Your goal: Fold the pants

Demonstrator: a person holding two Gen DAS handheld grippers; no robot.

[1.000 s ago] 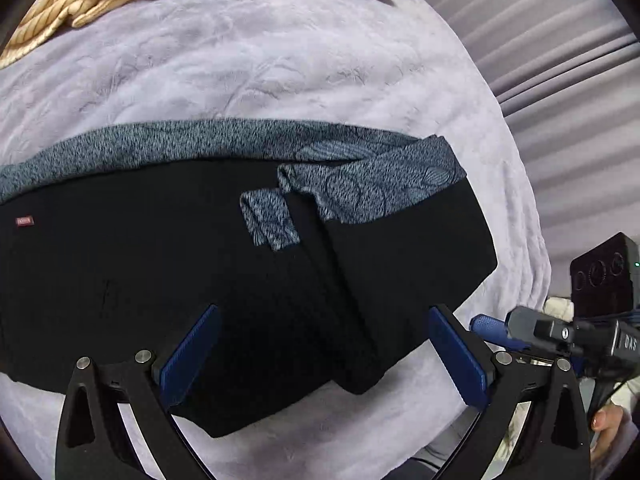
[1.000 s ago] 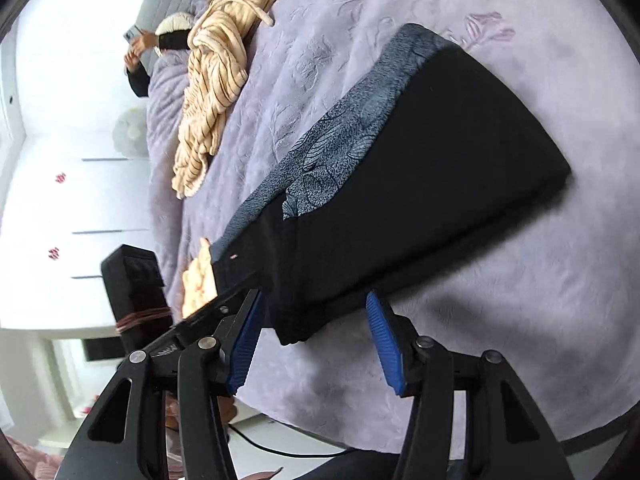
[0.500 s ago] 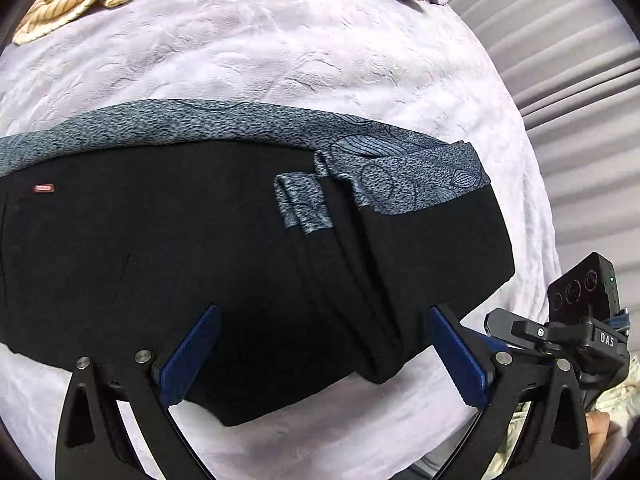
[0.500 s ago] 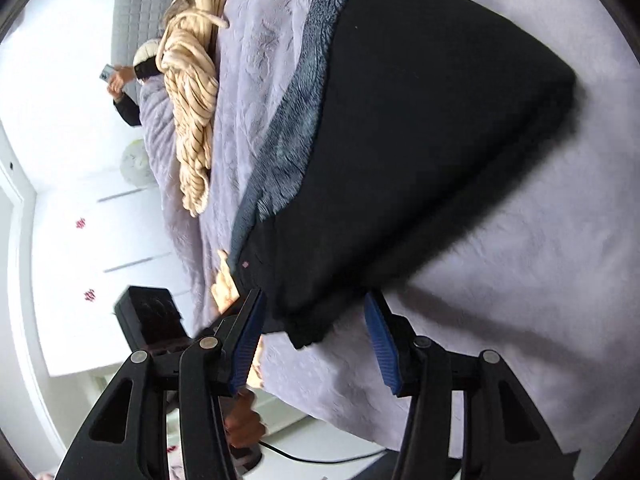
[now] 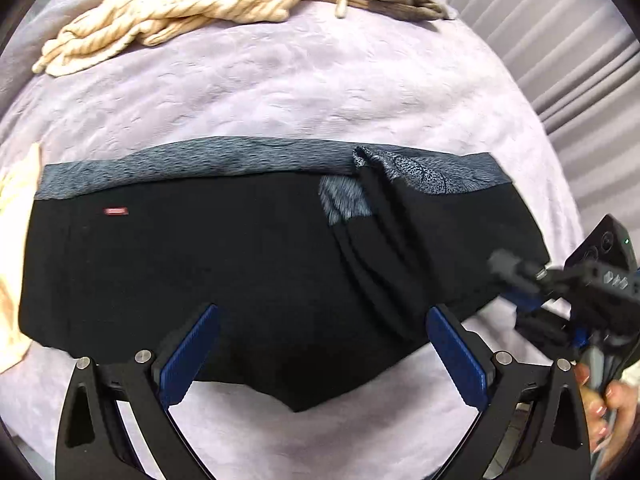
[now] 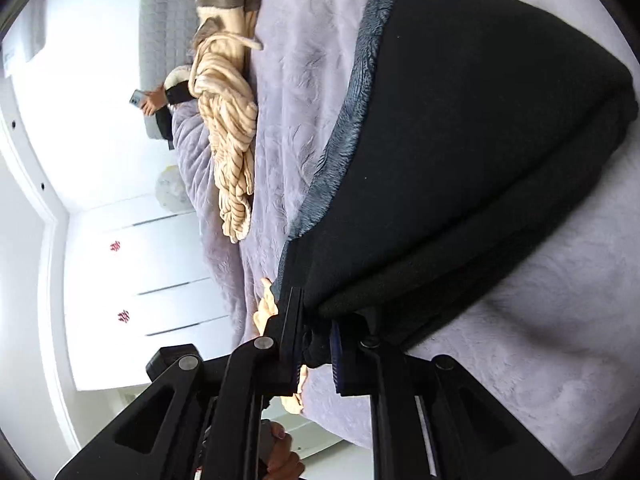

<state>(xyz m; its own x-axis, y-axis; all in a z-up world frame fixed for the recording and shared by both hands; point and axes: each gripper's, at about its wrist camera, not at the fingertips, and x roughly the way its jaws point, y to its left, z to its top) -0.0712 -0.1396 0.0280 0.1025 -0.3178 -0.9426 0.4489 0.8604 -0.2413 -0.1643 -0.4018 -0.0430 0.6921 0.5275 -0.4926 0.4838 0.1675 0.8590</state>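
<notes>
Black pants [image 5: 224, 264] with a grey patterned side stripe lie across the lilac bedspread, partly folded over at the right end. My left gripper [image 5: 320, 354] is open, its blue pads over the near edge of the pants, holding nothing. My right gripper [image 6: 316, 344] is shut on the near corner of the pants [image 6: 460, 152], and it also shows in the left wrist view [image 5: 532, 280] at the right end of the pants.
A cream striped garment [image 5: 180, 8] with a brown piece lies at the far edge of the bed [image 5: 280, 88]. Another cream cloth [image 5: 12, 264] lies at the left. Grey curtains [image 5: 568, 40] hang at the right. A person with a phone [image 6: 148, 100] sits behind the bed.
My right gripper has closed on the pants' corner; it was open around it before. My left gripper has drawn back a little and stays open.
</notes>
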